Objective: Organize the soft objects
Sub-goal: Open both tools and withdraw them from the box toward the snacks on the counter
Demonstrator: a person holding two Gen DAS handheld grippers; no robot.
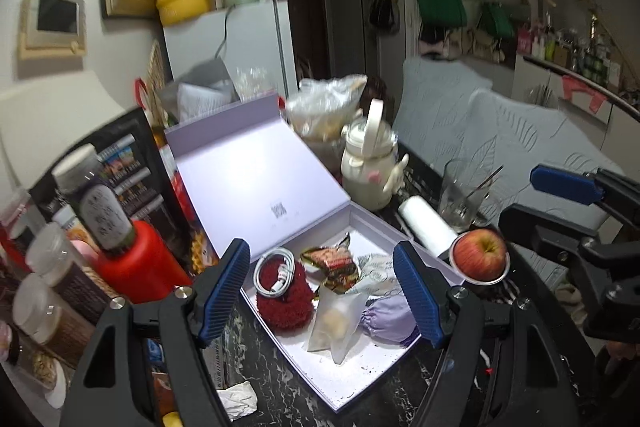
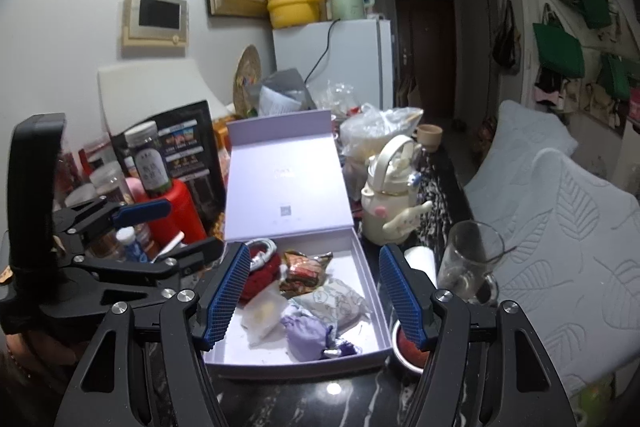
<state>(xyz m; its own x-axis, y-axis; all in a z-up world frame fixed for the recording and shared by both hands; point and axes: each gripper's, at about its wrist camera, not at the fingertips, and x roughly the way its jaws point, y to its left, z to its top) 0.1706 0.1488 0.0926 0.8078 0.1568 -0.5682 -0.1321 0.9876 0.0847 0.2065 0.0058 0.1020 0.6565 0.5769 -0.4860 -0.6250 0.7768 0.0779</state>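
Both grippers, the left gripper and the right gripper, hang wide apart and empty above the box, its soft things straight ahead and below.

box open from above, lid upright behind, red bottle left, apple right
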